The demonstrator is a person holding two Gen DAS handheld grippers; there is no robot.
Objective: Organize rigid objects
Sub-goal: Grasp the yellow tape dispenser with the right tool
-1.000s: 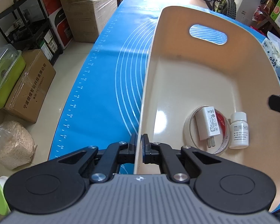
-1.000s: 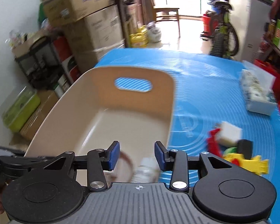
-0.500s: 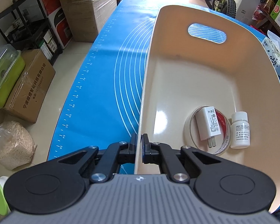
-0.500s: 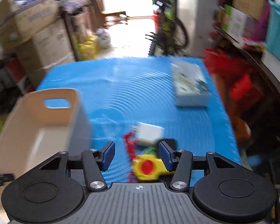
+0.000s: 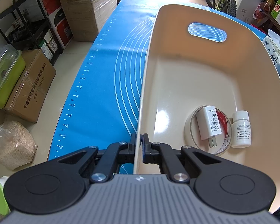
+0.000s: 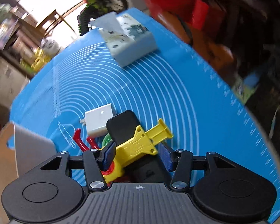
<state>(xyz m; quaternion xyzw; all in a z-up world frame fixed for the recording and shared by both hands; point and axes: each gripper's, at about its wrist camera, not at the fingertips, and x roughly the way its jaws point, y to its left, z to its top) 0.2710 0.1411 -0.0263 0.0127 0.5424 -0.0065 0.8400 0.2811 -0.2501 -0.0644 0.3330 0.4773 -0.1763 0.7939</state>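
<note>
Right wrist view: yellow toy [image 6: 140,145] atop black case [image 6: 123,125], beside white adapter [image 6: 99,120].

Yellow toy [image 6: 140,145] partly behind fingers [image 6: 109,154]

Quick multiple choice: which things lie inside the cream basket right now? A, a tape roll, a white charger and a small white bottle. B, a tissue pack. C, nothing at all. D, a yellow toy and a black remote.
A: the left wrist view shows the tape roll, charger and bottle on the basket floor.

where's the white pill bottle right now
In the left wrist view the white pill bottle lies on the floor of the cream bin, lower right, just right of the tape roll holding the charger.
</note>
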